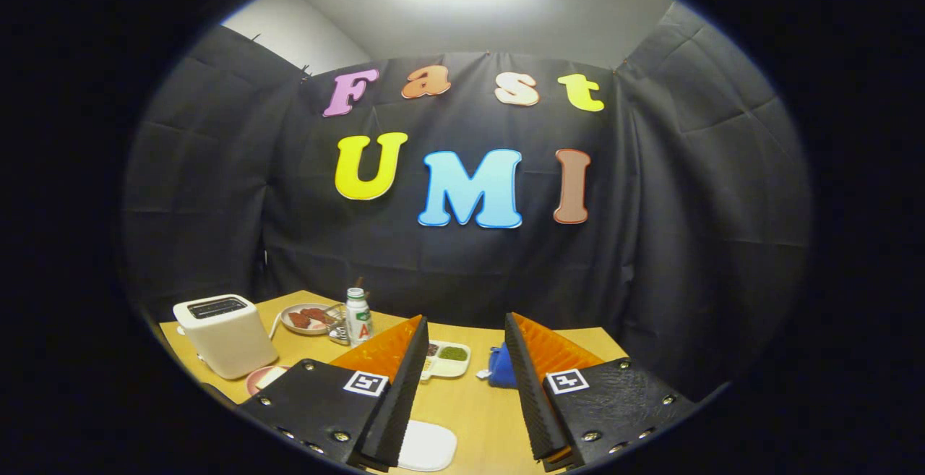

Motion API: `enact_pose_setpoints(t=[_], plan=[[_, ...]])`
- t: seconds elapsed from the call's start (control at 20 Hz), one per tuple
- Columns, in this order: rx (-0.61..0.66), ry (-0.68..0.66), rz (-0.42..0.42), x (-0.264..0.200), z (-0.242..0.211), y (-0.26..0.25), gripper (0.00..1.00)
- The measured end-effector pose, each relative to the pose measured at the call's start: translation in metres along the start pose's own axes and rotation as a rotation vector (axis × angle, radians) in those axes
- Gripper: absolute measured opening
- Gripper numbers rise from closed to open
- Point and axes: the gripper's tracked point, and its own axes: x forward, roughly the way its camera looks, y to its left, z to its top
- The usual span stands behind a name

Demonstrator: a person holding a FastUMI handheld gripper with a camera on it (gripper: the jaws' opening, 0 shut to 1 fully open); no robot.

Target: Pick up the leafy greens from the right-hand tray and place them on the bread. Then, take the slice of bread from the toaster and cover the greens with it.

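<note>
The gripper [466, 381] sits at the bottom centre of the frame, raised above a wooden table [470, 410] and pointed level toward the booth's black cloth wall. Its two fingers stand wide apart, with bare tabletop visible in the gap; nothing is held between them and neither finger touches any object. Directly below the gap, at the bottom centre, lies a white flat item [428, 446] on the table; whether it is bread or a plate cannot be told. Beyond the fingers, in the lower centre of the frame, rests a white compartment tray [448, 359], partly hidden by the left finger; one compartment holds the leafy greens [453, 353], and a darker food fills the compartment beside it. Just right of that tray, close against the right finger's inner edge, is a blue object [500, 370], too hidden to identify. At lower left stands a white toaster [225, 334] with its slot facing up; the slot content is too dark to make out. In front of the toaster, a pink plate [261, 379] carrying a pale item is partly covered by the left finger's body. Behind the toaster, left of centre, a shallow dish [303, 319] holds reddish food, and a small white bottle [358, 316] stands upright just beside it.
</note>
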Motion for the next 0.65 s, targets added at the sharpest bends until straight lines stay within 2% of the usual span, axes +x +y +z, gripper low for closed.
enact_pose_setpoints(t=[0.4,0.65], plan=[[-0.005,0.015,-0.201,-0.039,-0.049,-0.175,0.65],[0.035,-0.01,-0.242,-0.035,-0.099,-0.266,0.65]])
